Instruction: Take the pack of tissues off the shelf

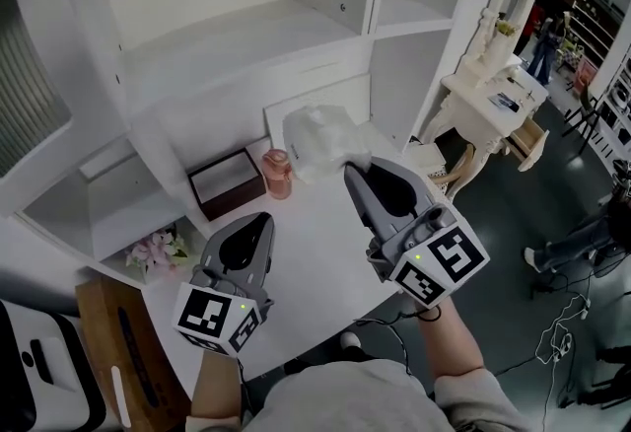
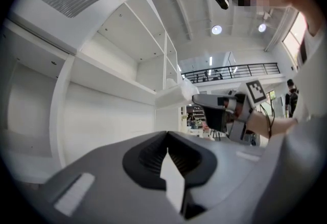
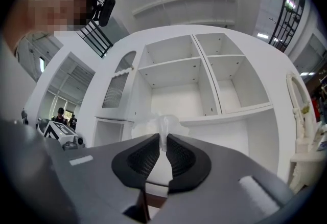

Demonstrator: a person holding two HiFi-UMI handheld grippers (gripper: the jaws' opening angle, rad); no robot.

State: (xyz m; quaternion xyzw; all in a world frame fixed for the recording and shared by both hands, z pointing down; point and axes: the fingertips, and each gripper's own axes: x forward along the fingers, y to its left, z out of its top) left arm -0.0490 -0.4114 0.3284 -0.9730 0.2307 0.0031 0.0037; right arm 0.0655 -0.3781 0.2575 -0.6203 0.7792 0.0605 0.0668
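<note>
Right gripper (image 1: 352, 170) clamped on the wrapper of the tissues (image 1: 317, 142), near the shelf (image 1: 246, 36). Left gripper (image 1: 264, 221) closed, empty, near left.

**Hidden and Cropped Items**

The near end of the pack of tissues (image 1: 320, 139) is hidden behind the right gripper (image 1: 355, 174). Left of the pack, the pink jar (image 1: 278, 173) is too small to identify its contents. Above the pack, the shelf unit (image 1: 237, 31) is cropped at the top.

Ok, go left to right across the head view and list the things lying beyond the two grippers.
pink flowers → dark box → pink jar → pack of tissues → white dressing table
</note>
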